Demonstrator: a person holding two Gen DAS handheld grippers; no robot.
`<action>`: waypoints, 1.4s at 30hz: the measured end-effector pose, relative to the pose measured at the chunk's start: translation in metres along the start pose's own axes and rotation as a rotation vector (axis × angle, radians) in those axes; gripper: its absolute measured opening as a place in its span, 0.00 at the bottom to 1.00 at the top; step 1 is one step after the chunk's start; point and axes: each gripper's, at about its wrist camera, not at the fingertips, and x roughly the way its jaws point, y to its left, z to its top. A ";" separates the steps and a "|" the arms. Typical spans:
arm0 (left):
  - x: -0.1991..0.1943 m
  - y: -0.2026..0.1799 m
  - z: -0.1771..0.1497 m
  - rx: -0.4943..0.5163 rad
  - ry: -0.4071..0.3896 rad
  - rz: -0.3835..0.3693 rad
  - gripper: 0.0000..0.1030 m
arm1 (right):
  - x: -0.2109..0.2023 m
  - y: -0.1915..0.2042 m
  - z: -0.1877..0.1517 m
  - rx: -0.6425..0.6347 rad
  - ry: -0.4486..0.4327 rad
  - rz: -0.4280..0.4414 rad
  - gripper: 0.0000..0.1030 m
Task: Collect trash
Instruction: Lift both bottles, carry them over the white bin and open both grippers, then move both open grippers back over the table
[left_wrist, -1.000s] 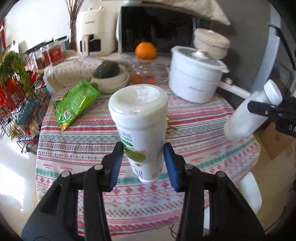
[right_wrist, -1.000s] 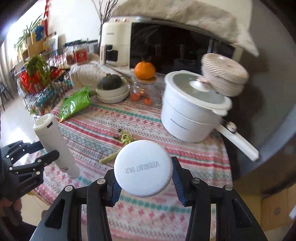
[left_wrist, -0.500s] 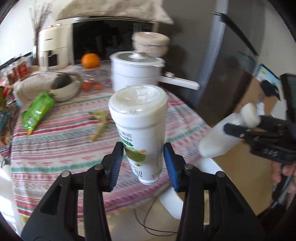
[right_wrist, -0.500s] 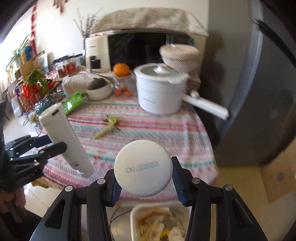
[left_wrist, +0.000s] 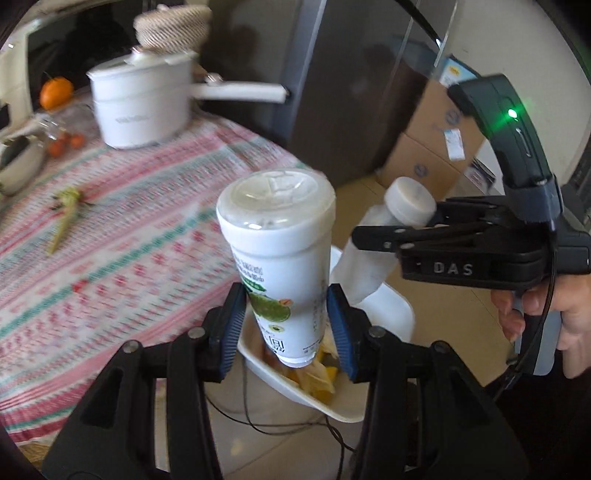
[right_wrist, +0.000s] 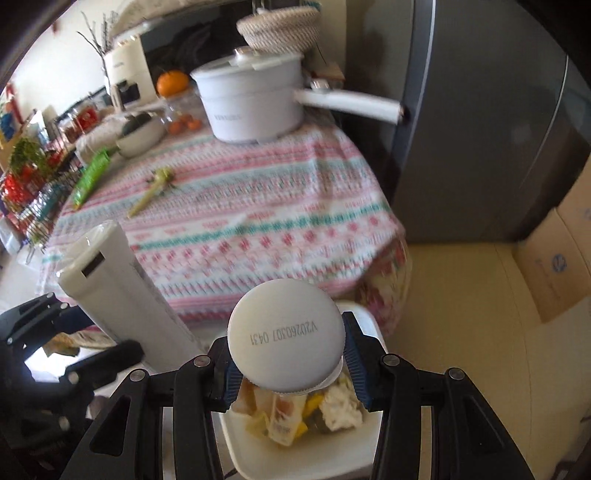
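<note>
Behind my two grippers stands a round table (right_wrist: 258, 206) under a striped pink, white and green cloth, pushed close to a dark grey fridge (right_wrist: 480, 122), with cardboard boxes (left_wrist: 436, 147) on the tan floor beside it. On the cloth sit a white lidded pot (right_wrist: 251, 99) whose long handle juts toward the fridge, an orange (right_wrist: 171, 83) behind it, a bowl (right_wrist: 142, 136), a green snack packet (right_wrist: 90, 177) and a scrap of green stalk (right_wrist: 155, 188). My left gripper (left_wrist: 286, 325) pinches a white lidded cup (left_wrist: 280, 251) low on its body, blue pads pressed to both sides, the cup tilted with its lid toward the camera. My right gripper (right_wrist: 288, 365) clamps a white bottle (right_wrist: 284, 336) just under its round cap, which faces the lens with a printed code across it; from the left wrist camera that bottle (left_wrist: 384, 236) slants downward in the black fingers, and my hand (left_wrist: 546, 314) grips the handle. Both pieces of trash hang over a white bin (right_wrist: 295, 450) on the floor at the table's edge, already holding wrappers and yellow scraps. Neither one touches the bin.
</note>
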 end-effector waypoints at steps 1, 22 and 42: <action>0.007 -0.003 -0.002 -0.001 0.019 -0.009 0.45 | 0.006 -0.004 -0.004 0.009 0.029 -0.010 0.47; 0.057 -0.007 -0.028 0.009 0.164 0.040 0.59 | 0.048 -0.048 -0.037 0.129 0.220 -0.054 0.60; 0.011 0.040 -0.014 -0.021 0.096 0.175 0.74 | 0.027 -0.045 -0.009 0.177 0.115 -0.054 0.70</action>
